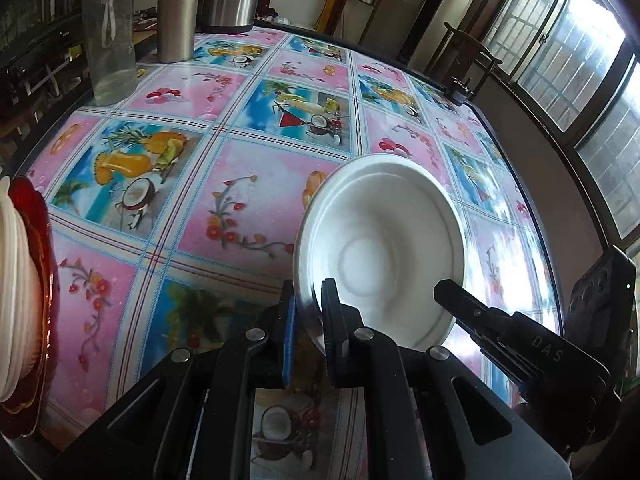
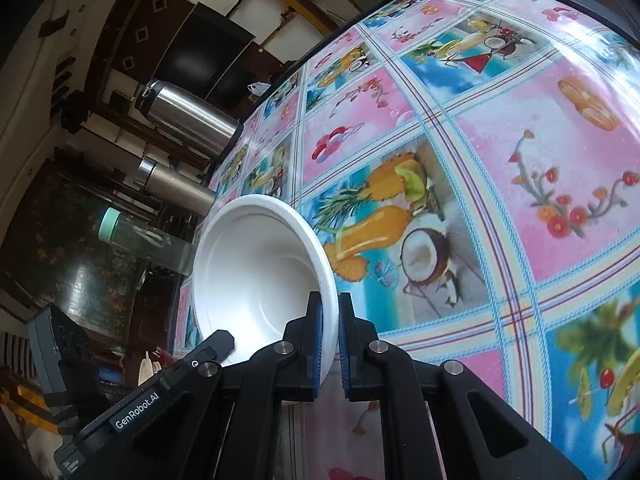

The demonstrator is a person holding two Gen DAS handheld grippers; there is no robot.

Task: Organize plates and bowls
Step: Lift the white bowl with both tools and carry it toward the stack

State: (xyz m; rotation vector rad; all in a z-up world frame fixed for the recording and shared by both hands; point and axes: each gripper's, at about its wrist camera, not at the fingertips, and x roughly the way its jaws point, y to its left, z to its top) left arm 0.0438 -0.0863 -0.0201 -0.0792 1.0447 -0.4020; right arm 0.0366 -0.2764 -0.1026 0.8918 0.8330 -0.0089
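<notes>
Both tongs — left tongs (image 1: 308,312) and right tongs (image 2: 329,320) — pinch the white foam bowl (image 1: 380,240) by opposite rims; it looks light, flimsy, easily crushed.

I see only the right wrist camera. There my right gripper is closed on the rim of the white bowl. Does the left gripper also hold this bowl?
Observer: Yes. The left gripper is shut on the rim of the bowl.
Operator: Where are the other plates?
Observer: A stack of white plates lies on a red plate, at the left edge of the left wrist view.
</notes>
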